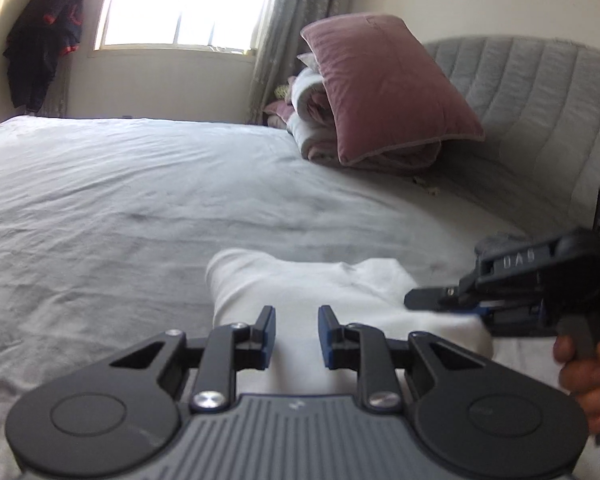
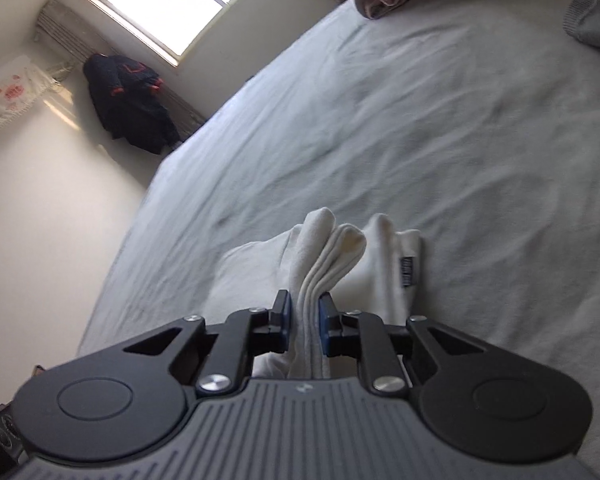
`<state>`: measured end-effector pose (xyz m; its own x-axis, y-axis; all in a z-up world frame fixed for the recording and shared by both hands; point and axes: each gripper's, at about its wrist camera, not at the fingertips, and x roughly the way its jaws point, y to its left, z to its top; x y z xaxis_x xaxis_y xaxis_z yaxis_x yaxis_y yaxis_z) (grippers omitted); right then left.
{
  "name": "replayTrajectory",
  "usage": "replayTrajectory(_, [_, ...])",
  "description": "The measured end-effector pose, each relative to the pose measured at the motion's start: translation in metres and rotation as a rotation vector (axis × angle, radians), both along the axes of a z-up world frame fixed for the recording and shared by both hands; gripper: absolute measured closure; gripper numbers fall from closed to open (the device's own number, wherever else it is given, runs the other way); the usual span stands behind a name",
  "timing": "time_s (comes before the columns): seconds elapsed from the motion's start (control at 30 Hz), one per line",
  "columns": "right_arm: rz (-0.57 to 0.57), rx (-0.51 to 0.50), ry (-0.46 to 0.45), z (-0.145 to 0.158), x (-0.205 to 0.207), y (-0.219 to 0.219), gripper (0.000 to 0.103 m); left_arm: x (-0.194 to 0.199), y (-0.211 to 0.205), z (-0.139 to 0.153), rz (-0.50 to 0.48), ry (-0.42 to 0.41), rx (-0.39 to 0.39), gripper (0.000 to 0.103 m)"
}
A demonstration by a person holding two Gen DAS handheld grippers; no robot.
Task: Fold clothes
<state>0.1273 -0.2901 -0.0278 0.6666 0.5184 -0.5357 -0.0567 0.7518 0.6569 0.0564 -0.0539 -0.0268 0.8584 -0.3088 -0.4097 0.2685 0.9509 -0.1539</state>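
A white garment (image 1: 308,292) lies folded on the grey bed sheet (image 1: 140,200), right in front of me. My left gripper (image 1: 297,322) hovers just above it, jaws open, holding nothing. My right gripper (image 1: 420,300) comes in from the right at the garment's edge. In the right wrist view, the right gripper (image 2: 304,312) is shut on several bunched layers of the white garment (image 2: 340,252), which stand up between its pads. A small dark label (image 2: 409,270) shows on the fold to the right.
A pink pillow (image 1: 384,88) rests on rolled bedding (image 1: 312,120) against the grey padded headboard (image 1: 540,92). A grey garment (image 2: 596,20) lies far right on the bed. A dark jacket (image 1: 40,48) hangs by the window (image 1: 180,4).
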Motion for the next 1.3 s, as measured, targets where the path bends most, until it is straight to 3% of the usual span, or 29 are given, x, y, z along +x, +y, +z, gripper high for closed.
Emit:
replayTrajectory(0.3, [-0.021, -0.049, -0.001, -0.009, -0.003, -0.015, 0.086, -0.003, -0.021, -0.033, -0.050, -0.016, 0.108, 0.081])
replayTrajectory(0.43, [-0.063, -0.079, -0.050, 0.004, -0.003, -0.012, 0.076, -0.007, -0.019, -0.032, -0.067, -0.028, 0.115, 0.081])
replayTrajectory(0.67, [0.014, -0.264, -0.271, 0.022, -0.009, 0.021, 0.075, -0.012, -0.023, -0.034, -0.098, -0.048, 0.137, 0.081])
replayTrajectory(0.8, [0.087, -0.430, -0.321, 0.009, -0.009, 0.040, 0.075, -0.014, -0.021, -0.034, -0.113, -0.045, 0.123, 0.081])
replayTrajectory(0.87, [0.111, -0.527, -0.320, -0.003, -0.009, 0.044, 0.084, -0.011, -0.015, -0.032, -0.132, -0.029, 0.091, 0.082])
replayTrajectory(0.93, [0.134, -0.615, -0.316, -0.016, -0.008, 0.046, 0.089, -0.003, 0.000, -0.025, -0.161, 0.008, 0.003, 0.081])
replayTrajectory(1.0, [0.132, -0.614, -0.338, -0.023, -0.011, 0.041, 0.089, 0.010, 0.014, -0.019, -0.162, 0.031, -0.046, 0.081])
replayTrajectory(1.27, [0.118, -0.644, -0.397, -0.034, -0.018, 0.042, 0.089, 0.077, 0.013, -0.022, -0.126, 0.016, 0.080, 0.081])
replayTrajectory(1.3, [0.118, -0.638, -0.398, -0.034, -0.018, 0.041, 0.090, 0.085, 0.011, -0.027, -0.124, 0.024, 0.089, 0.077])
